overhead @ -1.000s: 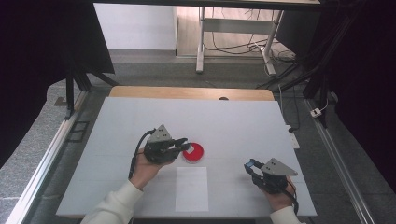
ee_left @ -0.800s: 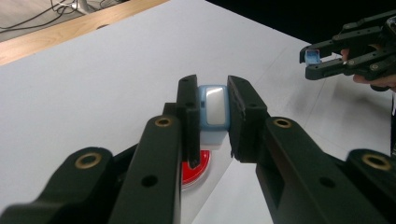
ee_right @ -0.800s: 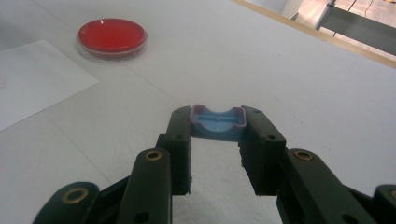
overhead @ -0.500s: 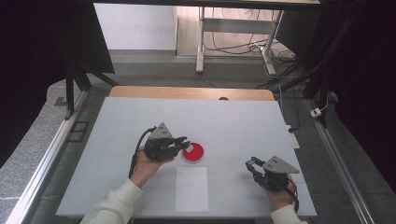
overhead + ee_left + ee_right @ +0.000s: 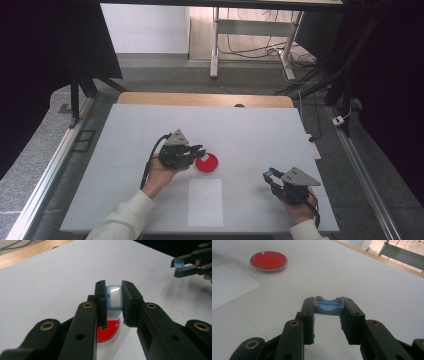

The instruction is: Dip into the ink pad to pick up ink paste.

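My left gripper (image 5: 114, 288) is shut on a small white container with a light-blue rim (image 5: 114, 298). It holds the container just above a red petri dish (image 5: 110, 330) on the white table. In the high view the left gripper (image 5: 199, 150) sits at the dish's (image 5: 207, 163) left edge. My right gripper (image 5: 329, 302) is shut on a small blue cap (image 5: 329, 307). It hovers over the table's near right part (image 5: 270, 176), well apart from the dish (image 5: 268, 260). The left gripper view also shows the right gripper (image 5: 179, 266) at its upper right, with the blue cap (image 5: 178, 263) in its jaws.
A white sheet of paper (image 5: 205, 202) lies flat near the front edge, between the two hands and below the dish. A wooden strip (image 5: 200, 99) runs along the far edge of the table (image 5: 250, 130). Metal rails flank both sides.
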Motion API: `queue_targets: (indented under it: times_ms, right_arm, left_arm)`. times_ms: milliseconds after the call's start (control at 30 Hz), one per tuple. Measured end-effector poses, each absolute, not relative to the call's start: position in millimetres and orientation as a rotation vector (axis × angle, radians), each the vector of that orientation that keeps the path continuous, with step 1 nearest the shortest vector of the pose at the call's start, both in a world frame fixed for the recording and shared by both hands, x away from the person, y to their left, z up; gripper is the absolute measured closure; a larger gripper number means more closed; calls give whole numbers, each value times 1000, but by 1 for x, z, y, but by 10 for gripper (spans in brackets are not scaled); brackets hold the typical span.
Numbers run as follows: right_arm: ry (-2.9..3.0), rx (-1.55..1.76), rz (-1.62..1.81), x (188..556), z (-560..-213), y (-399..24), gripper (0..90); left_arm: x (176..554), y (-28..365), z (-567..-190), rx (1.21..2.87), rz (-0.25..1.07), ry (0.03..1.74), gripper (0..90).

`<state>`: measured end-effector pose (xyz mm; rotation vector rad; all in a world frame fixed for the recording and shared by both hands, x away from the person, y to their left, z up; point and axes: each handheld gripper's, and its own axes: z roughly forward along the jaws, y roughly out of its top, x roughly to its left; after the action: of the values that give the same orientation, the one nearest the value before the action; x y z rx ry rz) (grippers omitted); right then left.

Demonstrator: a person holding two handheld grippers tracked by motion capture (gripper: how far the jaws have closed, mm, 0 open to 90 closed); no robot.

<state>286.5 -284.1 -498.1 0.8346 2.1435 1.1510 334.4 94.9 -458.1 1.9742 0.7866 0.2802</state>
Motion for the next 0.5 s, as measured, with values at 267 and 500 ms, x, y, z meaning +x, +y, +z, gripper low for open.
queue_targets:
  times_ms: [267, 500]
  right_arm:
    - [2144, 841, 1146, 286, -498, -283, 650]
    - [2154, 835, 1141, 288, -499, -282, 650]
  left_arm:
    - [348, 90, -460, 2003, 254, 779, 758]
    - [352, 83, -467, 2047, 231, 776, 758]
